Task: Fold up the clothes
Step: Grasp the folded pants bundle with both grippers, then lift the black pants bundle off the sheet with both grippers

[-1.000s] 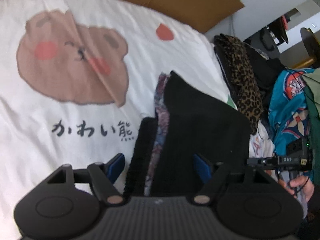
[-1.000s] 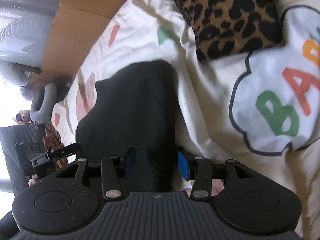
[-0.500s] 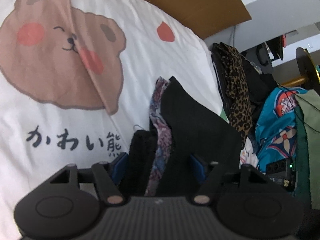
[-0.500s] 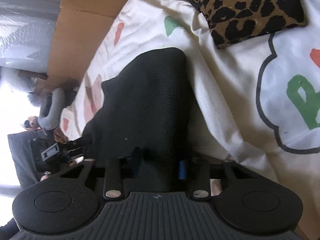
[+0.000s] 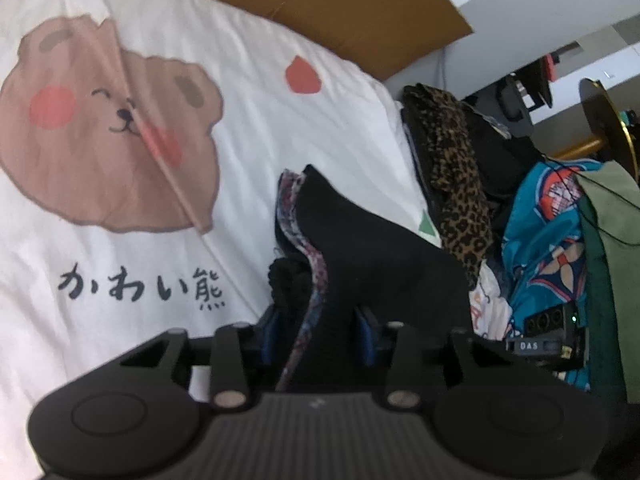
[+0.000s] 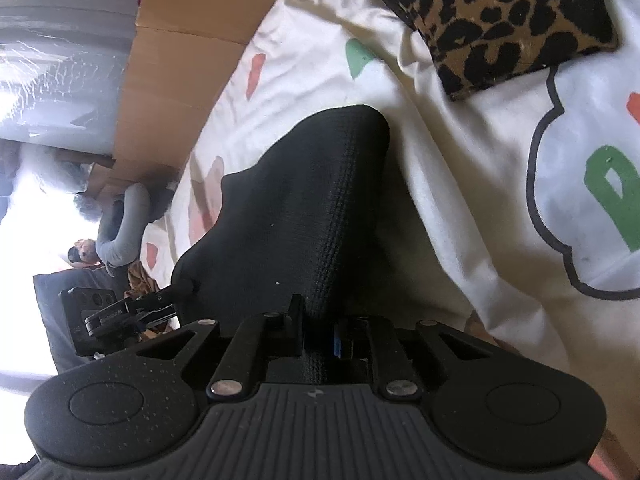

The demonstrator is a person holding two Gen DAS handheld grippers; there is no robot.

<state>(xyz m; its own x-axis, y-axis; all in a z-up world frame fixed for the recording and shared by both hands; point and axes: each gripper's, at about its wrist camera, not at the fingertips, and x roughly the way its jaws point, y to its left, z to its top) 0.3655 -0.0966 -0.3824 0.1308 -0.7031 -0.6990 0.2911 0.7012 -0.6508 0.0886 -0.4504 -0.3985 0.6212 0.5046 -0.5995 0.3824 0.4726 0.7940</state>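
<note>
A black knit garment (image 5: 372,248) with a patterned purple layer (image 5: 316,280) under it lies on a white bear-print sheet (image 5: 120,140). My left gripper (image 5: 318,332) has a thick bunch of its edge between the blue pads, and the jaws are closing with the pads pressing the cloth. In the right wrist view the same black garment (image 6: 312,200) runs away from my right gripper (image 6: 320,332). Those jaws are closing too and stand narrow, pinching a fold of it. The cloth rises in a ridge from both grips.
A leopard-print garment (image 5: 456,168) lies to the right, seen also in the right wrist view as the leopard-print cloth (image 6: 500,16). A teal patterned cloth (image 5: 548,232) and a green one sit beyond it. Brown cardboard (image 5: 360,0) lines the far edge. A white print with coloured letters (image 6: 592,160) lies to the right.
Both pairs of jaws have narrowed onto the black garment. The cloth, flat a second ago, is bunched and raised between the pads.
</note>
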